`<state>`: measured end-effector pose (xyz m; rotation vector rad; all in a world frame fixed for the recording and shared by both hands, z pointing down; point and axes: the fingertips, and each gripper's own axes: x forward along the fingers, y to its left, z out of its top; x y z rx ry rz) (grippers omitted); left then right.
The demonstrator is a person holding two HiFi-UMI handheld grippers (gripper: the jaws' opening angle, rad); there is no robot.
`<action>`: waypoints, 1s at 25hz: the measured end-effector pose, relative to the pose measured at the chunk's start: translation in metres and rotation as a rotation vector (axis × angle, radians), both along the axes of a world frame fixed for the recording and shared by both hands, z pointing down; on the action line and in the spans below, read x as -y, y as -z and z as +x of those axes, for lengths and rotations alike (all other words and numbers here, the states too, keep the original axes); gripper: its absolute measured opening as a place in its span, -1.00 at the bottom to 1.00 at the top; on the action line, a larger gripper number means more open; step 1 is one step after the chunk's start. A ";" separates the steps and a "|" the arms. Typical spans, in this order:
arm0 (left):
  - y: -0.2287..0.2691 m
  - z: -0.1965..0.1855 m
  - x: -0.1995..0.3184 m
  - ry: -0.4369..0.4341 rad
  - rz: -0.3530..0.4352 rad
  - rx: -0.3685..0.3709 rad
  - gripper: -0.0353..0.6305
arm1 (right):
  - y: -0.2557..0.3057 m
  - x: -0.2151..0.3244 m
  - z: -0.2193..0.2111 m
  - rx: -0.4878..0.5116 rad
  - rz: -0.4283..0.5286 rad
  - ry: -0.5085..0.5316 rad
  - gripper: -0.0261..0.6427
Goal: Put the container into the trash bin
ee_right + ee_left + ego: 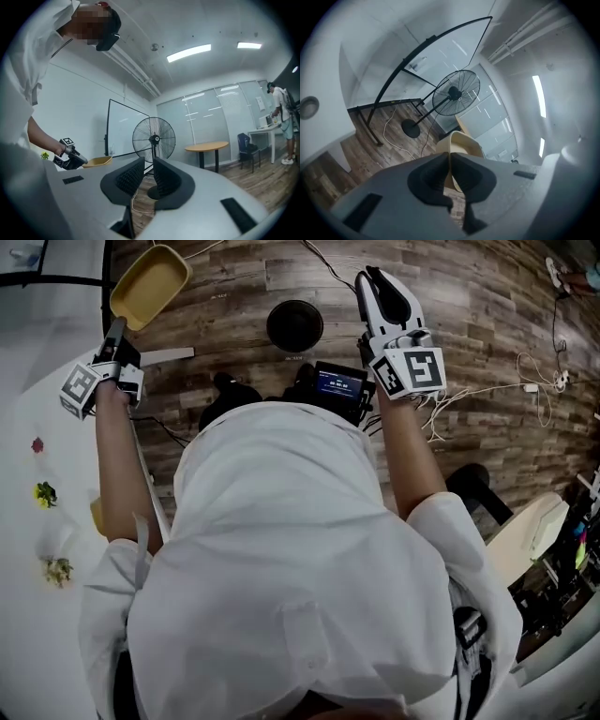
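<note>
— Head view, big to small: wood floor [487, 296], standing fan [153, 138], then the yellow container [150, 285]. Where does it sit?
— Off the floor, at upper left, held out ahead of the left gripper [116, 332]. Jaws pinched tight on its rim.
— Right gripper [371, 277]?
— Jaws slightly apart, nothing between them. The gap seems narrow, though the wide lens distorts it.

Container [150, 285] sits at the front of the left gripper [118, 326], left of the fan base [294, 324] on the floor [469, 296]. The right gripper [372, 279] lies right of that base.
</note>
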<state>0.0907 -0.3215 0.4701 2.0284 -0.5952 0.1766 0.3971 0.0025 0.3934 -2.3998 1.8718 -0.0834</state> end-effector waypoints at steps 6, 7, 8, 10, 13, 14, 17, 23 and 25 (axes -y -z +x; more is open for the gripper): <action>-0.038 0.060 -0.043 -0.065 -0.053 0.020 -0.82 | -0.030 -0.052 0.038 0.045 -0.025 -0.079 -0.68; -0.046 0.068 -0.051 -0.076 -0.061 0.026 -0.82 | -0.037 -0.060 0.043 0.053 -0.035 -0.088 -0.68; -0.054 0.077 -0.058 -0.086 -0.071 0.033 -0.82 | -0.045 -0.068 0.047 0.063 -0.046 -0.098 -0.68; -0.072 0.090 -0.072 -0.100 -0.094 0.047 -0.82 | -0.060 -0.080 0.053 0.083 -0.067 -0.114 -0.68; -0.100 0.108 -0.085 -0.107 -0.106 0.058 -0.82 | -0.086 -0.086 0.057 0.102 -0.106 -0.096 -0.68; -0.111 0.112 -0.090 -0.107 -0.107 0.060 -0.82 | -0.095 -0.087 0.057 0.105 -0.123 -0.079 -0.68; -0.145 0.125 -0.103 -0.106 -0.123 0.078 -0.82 | -0.125 -0.088 0.061 0.112 -0.167 -0.045 -0.68; -0.216 0.147 -0.123 -0.106 -0.167 0.103 -0.82 | -0.186 -0.079 0.079 0.135 -0.224 -0.015 -0.68; -0.245 0.151 -0.127 -0.098 -0.180 0.107 -0.82 | -0.207 -0.071 0.082 0.146 -0.237 -0.001 -0.68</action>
